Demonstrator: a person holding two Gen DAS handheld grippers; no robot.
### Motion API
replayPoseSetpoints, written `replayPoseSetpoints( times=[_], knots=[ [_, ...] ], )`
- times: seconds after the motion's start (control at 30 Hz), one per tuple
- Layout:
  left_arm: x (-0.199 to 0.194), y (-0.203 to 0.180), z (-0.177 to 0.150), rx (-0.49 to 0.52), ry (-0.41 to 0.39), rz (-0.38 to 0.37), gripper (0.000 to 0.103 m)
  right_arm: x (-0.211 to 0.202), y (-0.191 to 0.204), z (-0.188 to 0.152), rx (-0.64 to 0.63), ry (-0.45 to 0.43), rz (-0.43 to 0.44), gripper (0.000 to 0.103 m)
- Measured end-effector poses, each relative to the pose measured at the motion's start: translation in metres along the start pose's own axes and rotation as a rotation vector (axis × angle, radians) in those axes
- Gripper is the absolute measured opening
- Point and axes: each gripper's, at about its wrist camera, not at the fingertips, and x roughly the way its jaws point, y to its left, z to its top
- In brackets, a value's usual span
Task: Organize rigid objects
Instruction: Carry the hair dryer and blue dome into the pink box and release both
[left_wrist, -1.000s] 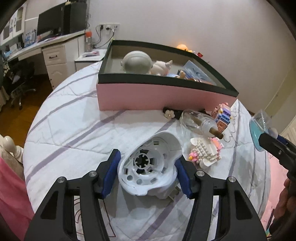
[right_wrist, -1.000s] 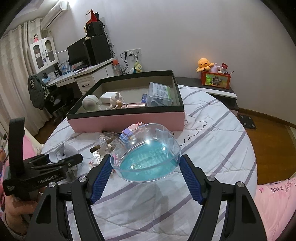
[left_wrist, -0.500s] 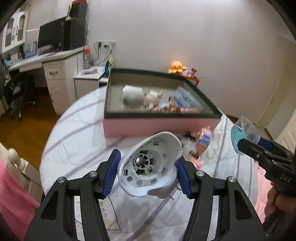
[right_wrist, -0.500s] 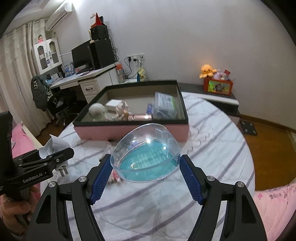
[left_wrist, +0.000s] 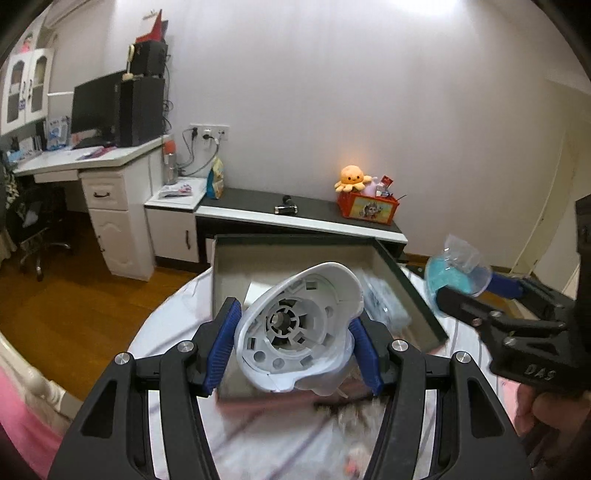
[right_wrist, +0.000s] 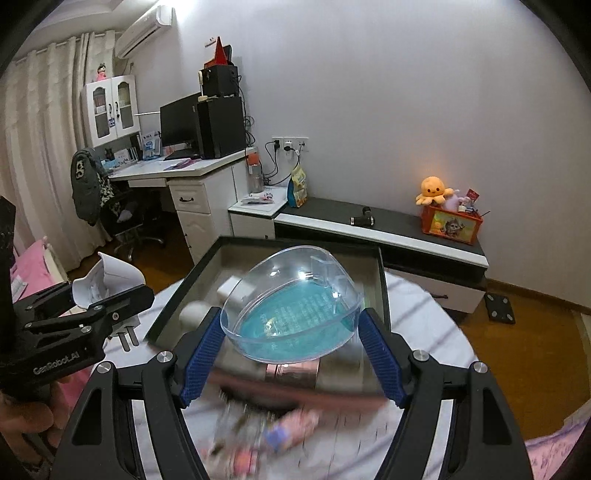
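- Between the blue pads of the left gripper (left_wrist: 291, 347), at 6 o'clock in the left wrist view, sits the white plastic housing (left_wrist: 295, 328); the fingers are clamped on its two sides, open face toward the camera.
- At 6 o'clock in the right wrist view, the right gripper (right_wrist: 291, 350) has its fingers clamped on the clear dish with a blue bottom (right_wrist: 291, 314), which sits tilted.
- Both held items are clear of the bed and hang in front of the dark-rimmed storage box (left_wrist: 406, 284), at 12 o'clock from each gripper.
- Box contents are blurred; a pale block and a clear packet can be made out, no more.
- Small loose items (right_wrist: 258, 432) lie on the striped bed cover (right_wrist: 424, 317) at 6 o'clock, just before the box wall; too blurred to identify.
- Step in hand, as judged: transfer of both items toward the box.
- Next move calls for carrying each item over the near rim, choosing a free patch of box floor, lowering, then parting the fingers. Keep the two grippers apart to avoid a clash.
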Motion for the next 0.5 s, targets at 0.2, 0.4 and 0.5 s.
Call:
replayPoseSetpoints(
  times=[0.2, 0.4, 0.5],
  knots=[
    [0.066, 0.007, 0.024, -0.026, 0.066, 0.015, 0.059, 0.064, -0.016, 0.022, 0.039, 0.089, 0.017, 0.075],
    [0.096, 0.007, 0.023, -0.028, 0.112, 0.018, 0.059, 0.098, -0.029, 0.014, 0.072, 0.153, 0.034, 0.075],
    [0.107, 0.007, 0.020, -0.022, 0.141, 0.035, 0.059, 0.107, -0.032, 0.009, 0.075, 0.175, 0.041, 0.076]
  ],
)
